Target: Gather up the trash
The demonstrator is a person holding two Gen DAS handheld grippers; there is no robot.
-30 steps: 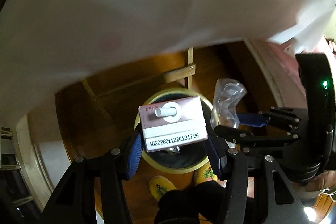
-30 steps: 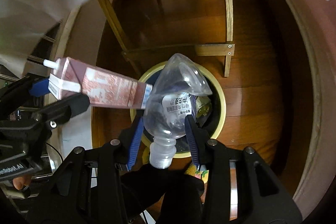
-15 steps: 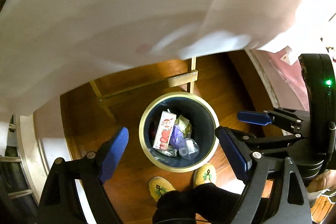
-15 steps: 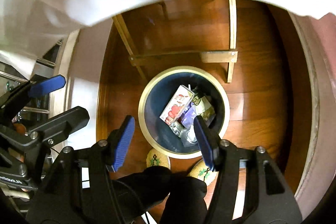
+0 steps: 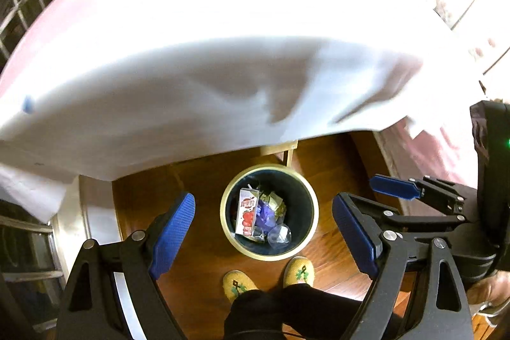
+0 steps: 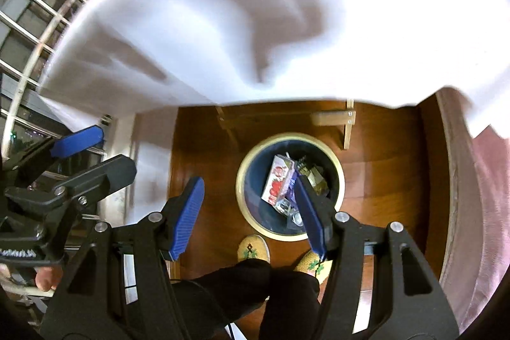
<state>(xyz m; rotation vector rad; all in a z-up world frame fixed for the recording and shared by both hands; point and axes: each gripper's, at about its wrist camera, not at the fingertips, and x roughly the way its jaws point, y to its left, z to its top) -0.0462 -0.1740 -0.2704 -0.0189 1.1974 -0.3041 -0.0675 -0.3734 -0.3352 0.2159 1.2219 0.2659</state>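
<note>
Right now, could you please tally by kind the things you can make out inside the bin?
Inside the bin:
Drink carton: 1
Clear plastic bottle: 1
Purple wrapper: 1
Olive-gold wrapper: 1
Total: 4 that can be told apart; any more underneath is hidden.

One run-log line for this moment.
left gripper: open, empty | right gripper: opening, empty | carton, bottle: in bin

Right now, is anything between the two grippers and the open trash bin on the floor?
Nothing visible. Left gripper and right gripper, its jaws still opening, are both empty above the trash bin. The white tablecloth hangs beyond it, not over it.
</note>
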